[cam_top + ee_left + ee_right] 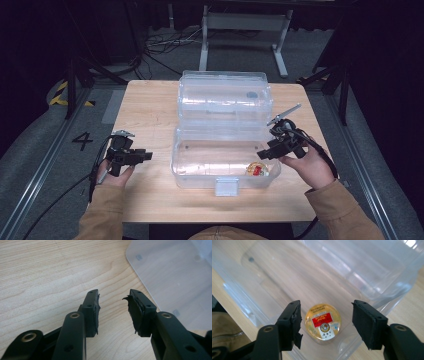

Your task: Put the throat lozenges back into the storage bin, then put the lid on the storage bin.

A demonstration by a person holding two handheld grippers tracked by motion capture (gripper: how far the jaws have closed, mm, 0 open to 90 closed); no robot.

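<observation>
A clear plastic box (200, 150) stands in the middle of the wooden table (150, 105) with its lid (225, 97) swung back. In its front right corner lies a small round yellow cup with a red label (257, 169). My right gripper (264, 152) hovers over that corner with its jaws open. In the right gripper view the cup (323, 322) lies on the box floor below and between the open jaws of the right gripper (327, 303), untouched. My left gripper (146, 155) rests left of the box. Its jaws are open over bare wood (113, 293) with nothing between them.
A corner of the clear box (175, 277) lies just right of the left gripper's jaws. A white latch (226, 186) sticks out at the box's front. Bare table lies to the left and along the front edge. Beyond the table are cables and a metal stand on the floor.
</observation>
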